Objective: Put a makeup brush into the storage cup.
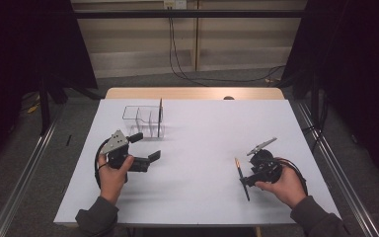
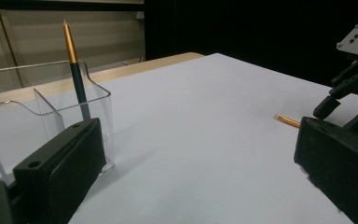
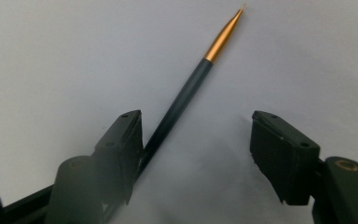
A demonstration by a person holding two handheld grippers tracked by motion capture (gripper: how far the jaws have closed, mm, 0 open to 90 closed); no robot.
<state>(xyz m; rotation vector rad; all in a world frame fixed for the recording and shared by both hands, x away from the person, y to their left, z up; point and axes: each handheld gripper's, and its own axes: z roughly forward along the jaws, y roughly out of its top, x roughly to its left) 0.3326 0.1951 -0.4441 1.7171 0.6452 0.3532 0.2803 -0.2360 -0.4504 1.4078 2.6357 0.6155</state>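
On the white surface (image 1: 197,148), a clear divided holder (image 1: 144,120) stands at the far left with one dark gold-tipped pen (image 2: 75,70) already upright in a compartment. Left gripper (image 1: 150,159) rests near the holder, jaws released and empty. Right gripper (image 3: 196,140), jaws spread, brackets a second pen (image 3: 191,88) lying flat at near right, touching one jaw but not yet clamped. Judged progress: one pen stowed; grasp, transfer and insertion remain.
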